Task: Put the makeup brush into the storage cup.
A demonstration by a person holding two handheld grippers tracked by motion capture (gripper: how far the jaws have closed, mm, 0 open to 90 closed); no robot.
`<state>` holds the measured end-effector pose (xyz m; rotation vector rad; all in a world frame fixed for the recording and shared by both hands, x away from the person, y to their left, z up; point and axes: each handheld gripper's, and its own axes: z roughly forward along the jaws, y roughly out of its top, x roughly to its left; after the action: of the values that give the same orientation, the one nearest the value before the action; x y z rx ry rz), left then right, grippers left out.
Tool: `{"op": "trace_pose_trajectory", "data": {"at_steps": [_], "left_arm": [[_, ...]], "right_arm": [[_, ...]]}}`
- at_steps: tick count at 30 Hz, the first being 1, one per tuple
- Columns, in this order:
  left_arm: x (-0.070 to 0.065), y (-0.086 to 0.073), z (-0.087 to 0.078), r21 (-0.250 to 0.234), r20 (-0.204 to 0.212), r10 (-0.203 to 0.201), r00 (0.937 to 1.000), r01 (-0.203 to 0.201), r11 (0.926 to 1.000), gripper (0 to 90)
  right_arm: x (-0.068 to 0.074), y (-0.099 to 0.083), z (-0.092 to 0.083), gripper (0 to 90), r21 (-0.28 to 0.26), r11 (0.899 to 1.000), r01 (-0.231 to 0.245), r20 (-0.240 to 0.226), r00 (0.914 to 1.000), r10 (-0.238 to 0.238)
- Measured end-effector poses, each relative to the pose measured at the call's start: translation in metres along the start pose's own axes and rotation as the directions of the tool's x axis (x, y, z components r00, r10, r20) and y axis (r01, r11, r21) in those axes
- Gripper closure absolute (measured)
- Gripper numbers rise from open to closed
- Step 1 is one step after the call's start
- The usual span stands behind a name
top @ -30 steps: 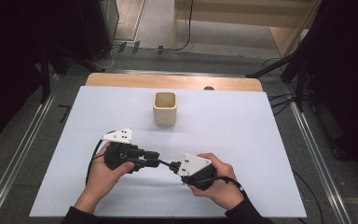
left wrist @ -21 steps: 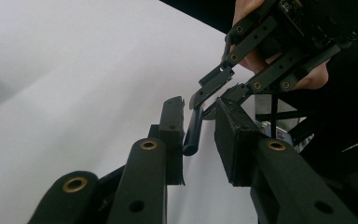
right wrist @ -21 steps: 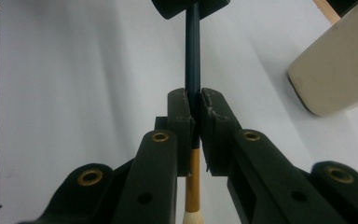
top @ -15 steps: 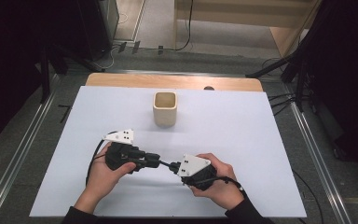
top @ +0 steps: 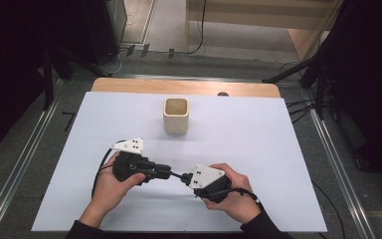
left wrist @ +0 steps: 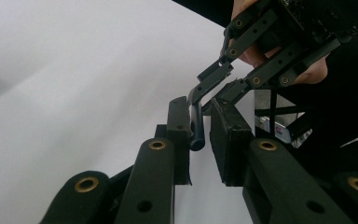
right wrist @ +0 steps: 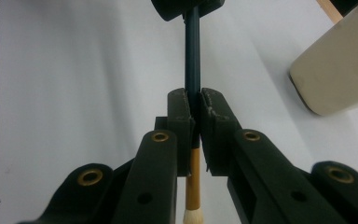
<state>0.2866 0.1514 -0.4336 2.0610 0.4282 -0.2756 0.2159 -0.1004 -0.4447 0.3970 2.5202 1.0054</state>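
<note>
White bench (top: 258, 149), beige cup (top: 176, 115) at the back. Handover step: right claw (right wrist: 194, 109) clamps a brush (right wrist: 192, 70); left claw (left wrist: 200, 128), just closing, brackets its tip. Next: left grips, right releases.

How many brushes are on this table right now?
1. The brush spans both hand-held grippers, clamped by the right one, near the cup. The cup's inside isn't fully visible.

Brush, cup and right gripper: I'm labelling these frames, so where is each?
brush (right wrist: 192, 56): right gripper view, on its dark handle.
cup (top: 176, 120): high view, on its front wall.
right gripper (right wrist: 194, 109): right gripper view, between its tips, clamped on the brush.
</note>
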Motion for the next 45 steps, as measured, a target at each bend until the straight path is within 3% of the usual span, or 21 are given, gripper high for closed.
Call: {"op": "trace_pose_trajectory", "data": {"at_steps": [12, 19, 23, 27, 33, 40, 45], "left_arm": [[0.001, 0.0, 0.001, 0.007, 0.013, -0.005, 0.9999, 0.005, 1.0, 85.1], [0.002, 0.0, 0.001, 0.006, 0.014, -0.005, 0.9999, 0.005, 1.0, 85.6], [0.002, -0.001, 0.001, 0.001, 0.011, -0.005, 0.9999, 0.005, 1.0, 85.7], [0.002, 0.0, -0.002, -0.009, -0.003, 0.003, 1.0, -0.003, 1.0, 85.7], [0.0, -0.001, -0.004, -0.022, -0.033, 0.013, 0.9994, -0.013, 0.9997, 85.7], [0.0, -0.001, -0.007, -0.042, -0.067, 0.011, 0.9977, -0.014, 0.999, 85.8], [-0.002, -0.001, -0.01, -0.067, -0.102, 0.02, 0.9946, -0.027, 0.9974, 85.8]], "right_arm": [[-0.001, -0.002, 0.0, 84.2, -0.001, 1.0, 0.017, 0.0, 0.9998, -0.017], [-0.003, -0.003, 0.002, 83.4, -0.008, 1.0, -0.004, -0.021, 0.9998, 0.004], [-0.005, -0.006, 0.005, 72.2, -0.016, 0.999, -0.038, -0.024, 0.999, 0.037], [-0.006, -0.006, 0.005, 62.8, -0.033, 0.996, -0.08, 0.003, 0.9968, 0.08], [-0.012, -0.008, 0.004, 50.1, -0.077, 0.987, -0.141, 0.035, 0.9889, 0.144], [-0.016, -0.009, 0.003, 46.2, -0.104, 0.974, -0.201, 0.063, 0.9761, 0.208], [-0.019, -0.009, 0.0, 45.4, -0.126, 0.957, -0.262, 0.076, 0.9593, 0.272]]}}
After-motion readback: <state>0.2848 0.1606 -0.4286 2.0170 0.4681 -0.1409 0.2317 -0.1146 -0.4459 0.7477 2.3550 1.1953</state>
